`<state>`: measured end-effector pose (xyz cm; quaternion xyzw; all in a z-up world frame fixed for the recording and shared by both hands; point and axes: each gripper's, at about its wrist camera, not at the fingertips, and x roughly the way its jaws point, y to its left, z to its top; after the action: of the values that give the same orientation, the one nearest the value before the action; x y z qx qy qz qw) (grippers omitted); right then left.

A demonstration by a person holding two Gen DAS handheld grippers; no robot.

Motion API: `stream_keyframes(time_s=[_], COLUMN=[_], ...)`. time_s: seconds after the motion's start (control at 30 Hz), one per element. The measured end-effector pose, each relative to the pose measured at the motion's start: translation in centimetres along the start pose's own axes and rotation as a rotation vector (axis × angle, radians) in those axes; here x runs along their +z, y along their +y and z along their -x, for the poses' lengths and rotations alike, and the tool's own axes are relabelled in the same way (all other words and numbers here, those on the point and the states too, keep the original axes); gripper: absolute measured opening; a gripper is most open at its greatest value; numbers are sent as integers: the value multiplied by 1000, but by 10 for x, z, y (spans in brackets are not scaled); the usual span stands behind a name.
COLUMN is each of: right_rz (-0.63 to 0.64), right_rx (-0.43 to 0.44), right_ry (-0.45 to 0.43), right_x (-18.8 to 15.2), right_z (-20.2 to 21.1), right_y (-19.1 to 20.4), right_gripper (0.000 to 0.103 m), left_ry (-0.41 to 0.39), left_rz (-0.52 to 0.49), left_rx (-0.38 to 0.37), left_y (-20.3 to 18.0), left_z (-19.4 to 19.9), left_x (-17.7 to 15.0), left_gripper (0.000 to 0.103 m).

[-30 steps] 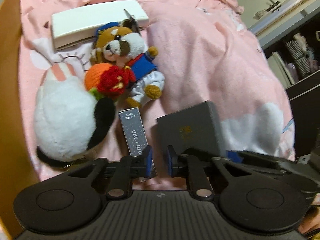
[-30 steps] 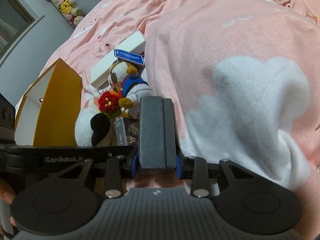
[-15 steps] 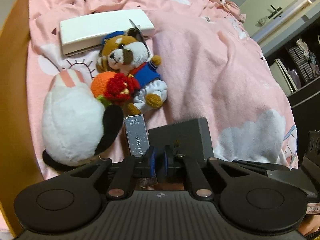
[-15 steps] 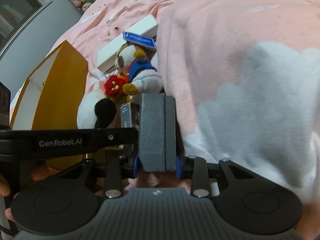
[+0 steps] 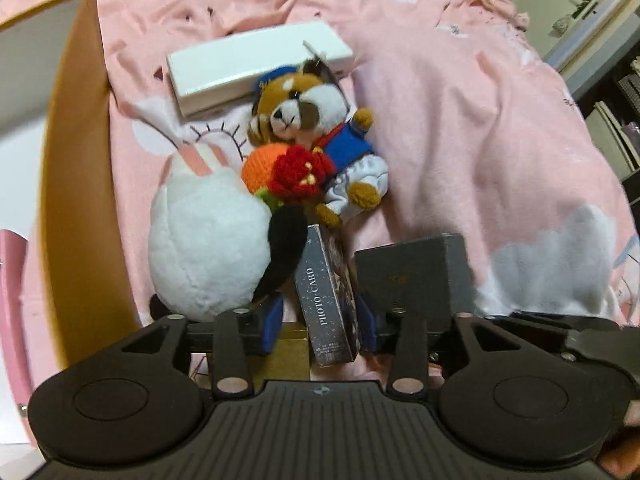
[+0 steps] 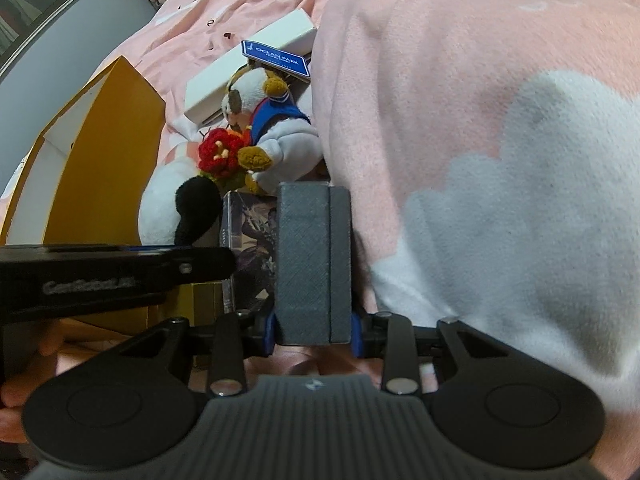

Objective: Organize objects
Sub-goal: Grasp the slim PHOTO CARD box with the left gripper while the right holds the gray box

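Grey box [image 6: 313,264] clamped, unboxed.

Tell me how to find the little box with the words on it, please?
Look at the pink blanket and find the big white plush with the black ear. Right beside that black ear stands a slim dark box, the photo card box, between the left gripper's opening jaws. Unlike the plain grey box next to it, it says PHOTO CARD in white.
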<state>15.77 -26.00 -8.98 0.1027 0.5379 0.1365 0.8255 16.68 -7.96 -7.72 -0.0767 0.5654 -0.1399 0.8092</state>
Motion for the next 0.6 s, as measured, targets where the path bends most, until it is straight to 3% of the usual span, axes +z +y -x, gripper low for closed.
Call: stream_keyframes(time_s=[0.1, 0.37, 0.6], right_rz=[-6, -29, -67], right_rx=[8, 42, 76], right_ry=[-2, -50, -100], right_x=[0, 0, 3], right_z=[2, 18, 25], right_y=[-2, -6, -13], right_gripper=[35, 47, 43], left_ry=[34, 27, 27], left_rz=[14, 100, 103], left_rx=[19, -73, -82], left_y=[3, 17, 15], left_z=[-13, -21, -27], left_x=[0, 1, 0], left_gripper=[50, 50, 34])
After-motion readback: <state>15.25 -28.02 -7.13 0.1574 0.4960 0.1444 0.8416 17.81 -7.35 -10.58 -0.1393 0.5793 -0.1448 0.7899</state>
